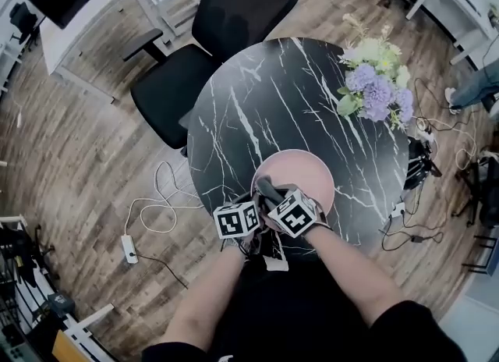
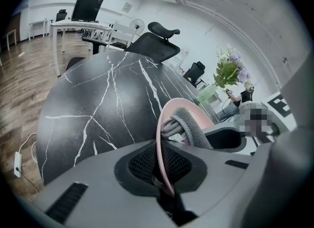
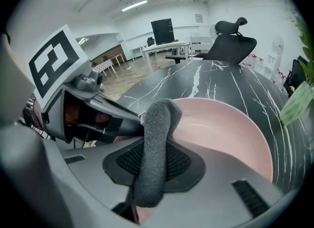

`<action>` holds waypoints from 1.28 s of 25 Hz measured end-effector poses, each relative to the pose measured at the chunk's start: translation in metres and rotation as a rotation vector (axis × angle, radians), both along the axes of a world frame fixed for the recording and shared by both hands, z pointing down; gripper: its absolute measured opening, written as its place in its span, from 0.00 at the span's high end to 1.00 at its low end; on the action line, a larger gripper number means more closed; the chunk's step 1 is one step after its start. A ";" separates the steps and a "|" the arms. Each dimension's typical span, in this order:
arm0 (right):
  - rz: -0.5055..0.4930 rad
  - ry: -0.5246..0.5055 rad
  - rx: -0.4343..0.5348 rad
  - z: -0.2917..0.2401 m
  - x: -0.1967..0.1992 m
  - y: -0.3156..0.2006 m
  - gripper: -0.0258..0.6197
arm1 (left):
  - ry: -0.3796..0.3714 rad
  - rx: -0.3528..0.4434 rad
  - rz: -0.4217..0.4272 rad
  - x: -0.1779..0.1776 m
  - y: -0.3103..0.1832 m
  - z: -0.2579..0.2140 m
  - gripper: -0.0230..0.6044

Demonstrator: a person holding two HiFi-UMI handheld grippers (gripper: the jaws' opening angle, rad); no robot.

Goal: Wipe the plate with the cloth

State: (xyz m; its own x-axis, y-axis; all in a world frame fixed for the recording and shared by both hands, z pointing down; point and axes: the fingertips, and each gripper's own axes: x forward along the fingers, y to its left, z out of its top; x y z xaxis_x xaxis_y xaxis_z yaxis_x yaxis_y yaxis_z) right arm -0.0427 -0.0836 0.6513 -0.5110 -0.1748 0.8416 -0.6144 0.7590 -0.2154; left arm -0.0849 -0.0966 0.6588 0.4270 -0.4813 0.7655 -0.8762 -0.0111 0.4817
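Observation:
A pink plate [image 1: 306,176] rests near the front edge of the black marble table [image 1: 257,111]. My left gripper [image 1: 248,211] is shut on the plate's near rim [image 2: 159,143], which runs edge-on between its jaws. My right gripper [image 1: 274,200] is shut on a grey cloth [image 3: 153,143], and the cloth's folded end lies against the plate's inner surface [image 3: 221,133] near that rim. In the left gripper view the cloth [image 2: 189,126] bunches up just inside the plate. The two grippers sit side by side, almost touching.
A vase of purple and white flowers [image 1: 376,87] stands at the table's right side. A black office chair [image 1: 222,17] is pushed up at the far edge. Cables and a power strip [image 1: 129,247] lie on the wooden floor to the left.

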 end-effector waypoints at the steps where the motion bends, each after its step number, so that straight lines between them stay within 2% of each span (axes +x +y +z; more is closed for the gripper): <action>1: -0.005 0.014 0.004 0.001 0.001 -0.001 0.79 | -0.002 0.001 0.002 0.000 0.000 0.000 0.91; 8: -0.011 0.115 0.052 0.004 0.022 -0.012 0.79 | 0.006 0.013 0.009 0.001 -0.002 -0.004 0.91; 16: 0.054 0.196 0.103 0.007 0.058 -0.037 0.79 | 0.010 0.009 0.008 0.001 -0.001 -0.002 0.91; 23: 0.062 0.281 0.164 0.007 0.085 -0.057 0.79 | 0.011 0.013 0.007 0.000 -0.002 -0.003 0.91; 32: 0.011 0.436 0.282 0.006 0.117 -0.073 0.79 | 0.008 0.005 0.008 0.000 0.000 -0.001 0.91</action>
State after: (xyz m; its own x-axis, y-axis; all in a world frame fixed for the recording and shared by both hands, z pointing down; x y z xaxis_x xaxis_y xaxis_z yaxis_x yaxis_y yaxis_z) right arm 0.0746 -0.1569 0.6571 -0.1208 -0.4287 0.8953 -0.6095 0.7439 0.2740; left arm -0.0851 -0.0967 0.6575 0.4367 -0.4815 0.7599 -0.8724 -0.0205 0.4884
